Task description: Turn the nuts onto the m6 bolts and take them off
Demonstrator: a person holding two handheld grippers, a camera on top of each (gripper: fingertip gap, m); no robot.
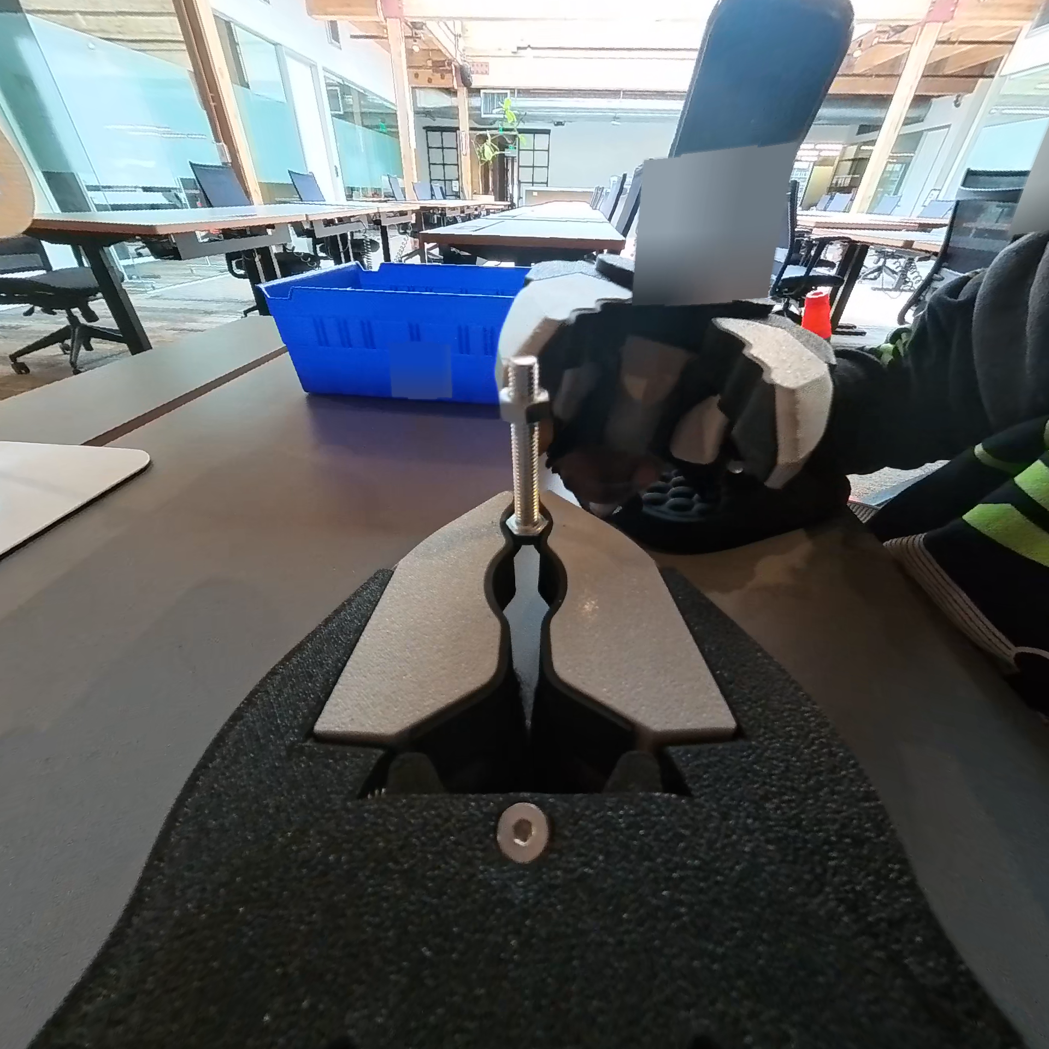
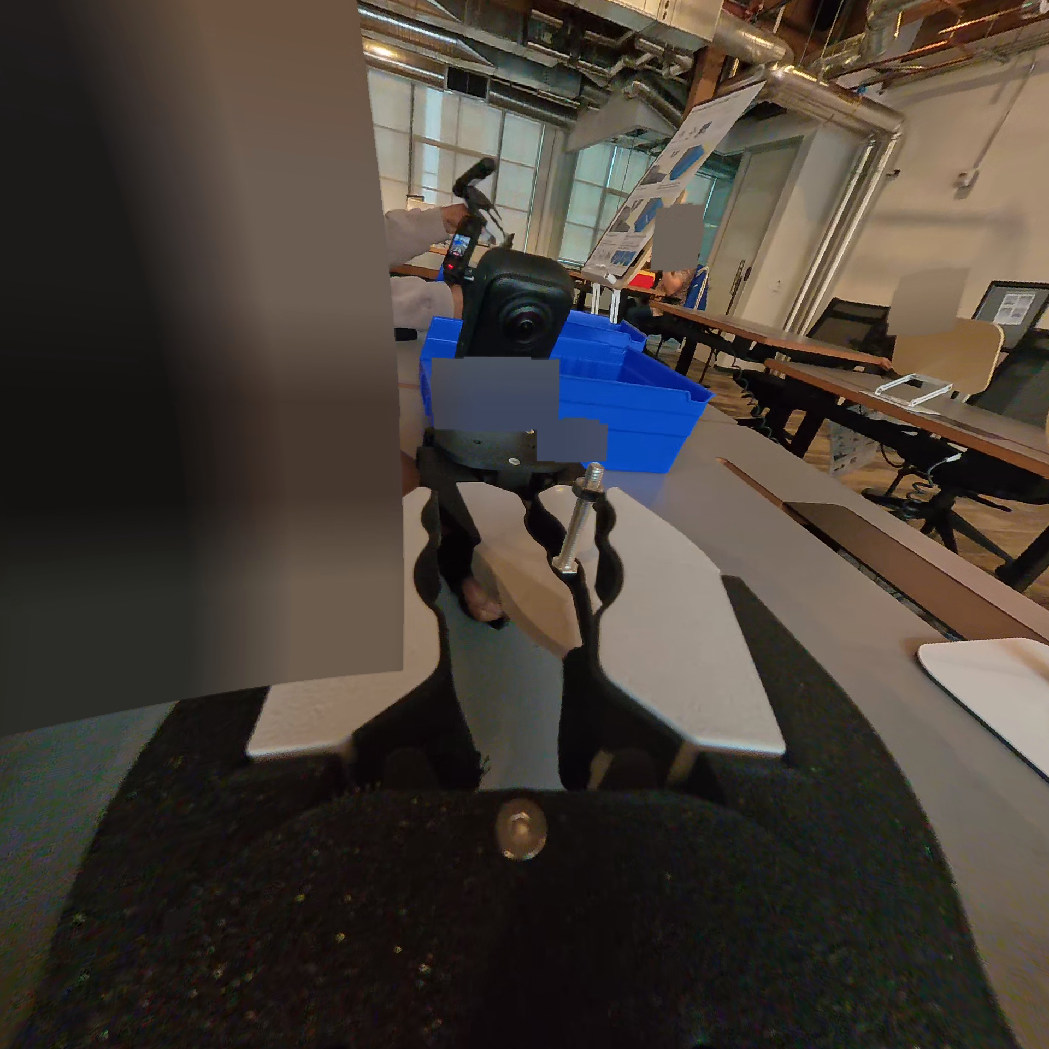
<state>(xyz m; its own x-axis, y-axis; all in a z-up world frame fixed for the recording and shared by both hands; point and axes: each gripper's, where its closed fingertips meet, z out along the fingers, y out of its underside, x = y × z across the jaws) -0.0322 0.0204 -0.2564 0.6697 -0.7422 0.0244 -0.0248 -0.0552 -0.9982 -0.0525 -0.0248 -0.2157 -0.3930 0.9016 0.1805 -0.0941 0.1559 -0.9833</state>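
Left gripper (image 1: 528,525) clenched on upright bolt (image 1: 525,454)'s head; right gripper (image 2: 513,511), released beside nut (image 1: 523,400) near bolt's tip, likely must re-grip to turn.

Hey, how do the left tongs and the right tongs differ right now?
The left tongs are shut on the bolt, clamping its head; the right tongs stand open. The left tongs hold the bolt upright, while one finger of the right tongs is beside the nut near the bolt's top. Both have grey fingers on black bodies.
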